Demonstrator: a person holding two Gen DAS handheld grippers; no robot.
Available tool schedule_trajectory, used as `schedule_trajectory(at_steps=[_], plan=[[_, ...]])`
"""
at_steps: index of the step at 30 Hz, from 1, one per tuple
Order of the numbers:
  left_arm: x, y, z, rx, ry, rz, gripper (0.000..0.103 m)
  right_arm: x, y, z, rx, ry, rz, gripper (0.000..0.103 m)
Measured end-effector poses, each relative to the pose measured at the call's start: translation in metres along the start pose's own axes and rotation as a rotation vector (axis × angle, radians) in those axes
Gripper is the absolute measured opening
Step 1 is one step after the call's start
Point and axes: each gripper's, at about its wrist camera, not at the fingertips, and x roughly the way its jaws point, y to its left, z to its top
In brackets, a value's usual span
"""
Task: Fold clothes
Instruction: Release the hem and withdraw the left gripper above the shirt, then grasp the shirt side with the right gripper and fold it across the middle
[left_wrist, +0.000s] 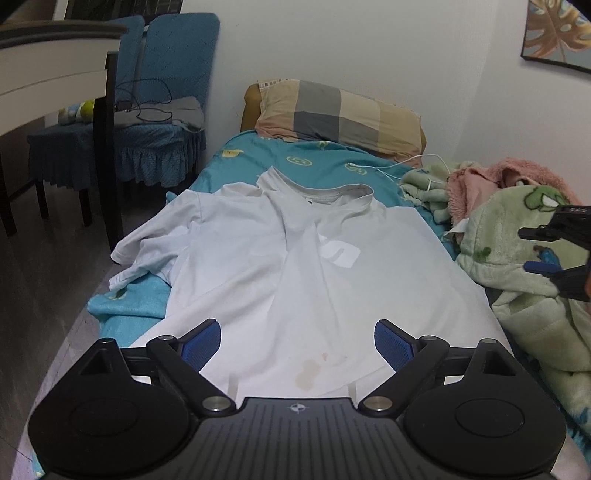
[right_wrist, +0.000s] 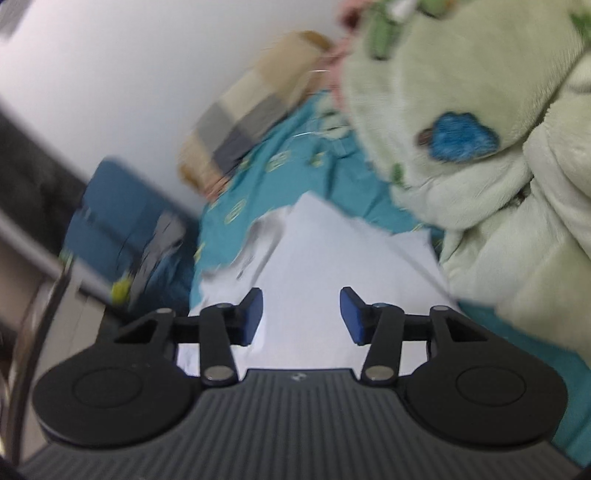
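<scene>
**Student:** What stage of the folding does this plate record?

**Instructor:** By my reading, the very start. A white T-shirt (left_wrist: 295, 266) lies spread on the teal bedsheet (left_wrist: 314, 158), collar (left_wrist: 332, 194) toward the checked pillow (left_wrist: 340, 114) and hem toward the viewer. No fold shows in the body. One sleeve (left_wrist: 155, 236) is crumpled at the bed's outer edge; the opposite side runs beside a heap of green fleece blanket (left_wrist: 524, 295).

**Student:** And the tools?

**Instructor:** The left gripper (left_wrist: 297, 343) hangs over the hem region, blue pads (left_wrist: 201, 343) spread wide, nothing between them. The right gripper (right_wrist: 301, 317) is likewise parted and empty; in the left wrist view it appears at the frame's right edge over the blanket, apart from the shirt. Its own view is motion-blurred, showing white cloth ahead and the blanket close on its right.

**Student:** What does the next move call for?

**Instructor:** Probably two separate pinches on the shirt, at an edge or corner, each catching the cloth cleanly. The crumpled sleeve likely needs flattening or tucking first. Thin jersey drapes and slips, so a shallow pinch may lose it. Note also the white cable (left_wrist: 406, 162) near the pillow, and the blanket crowding the shirt's far side.
</scene>
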Motion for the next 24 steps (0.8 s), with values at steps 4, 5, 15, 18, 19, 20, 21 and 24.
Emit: schedule_trajectory(at_steps=[4, 5, 15, 18, 19, 20, 21, 24], plan=[[0.016, 0.007, 0.001, -0.020, 0.025, -0.003, 0.092, 0.044, -0.048, 0.022, 0.276, 0.006, -0.039, 0.049], [0.020, 0.009, 0.001, -0.024, 0.032, 0.000, 0.092, 0.052, -0.053, 0.021, 0.282, -0.002, -0.069, 0.049], [0.056, 0.022, -0.002, -0.063, 0.094, 0.032, 0.092, 0.123, -0.068, 0.008, 0.136, -0.048, -0.358, 0.048], [0.056, 0.022, -0.003, -0.063, 0.091, 0.025, 0.092, 0.135, -0.064, 0.002, 0.068, -0.039, -0.363, 0.049], [0.056, 0.021, -0.002, -0.061, 0.087, 0.024, 0.092, 0.137, -0.059, 0.000, 0.038, -0.033, -0.354, 0.034], [0.055, 0.020, -0.002, -0.060, 0.081, 0.022, 0.092, 0.134, -0.050, -0.002, -0.007, -0.047, -0.339, 0.010], [0.053, 0.020, -0.001, -0.059, 0.072, 0.022, 0.092, 0.128, -0.038, -0.006, -0.058, -0.072, -0.322, 0.010], [0.047, 0.020, 0.002, -0.062, 0.047, 0.025, 0.092, 0.110, -0.002, -0.016, -0.213, -0.147, -0.268, 0.009]])
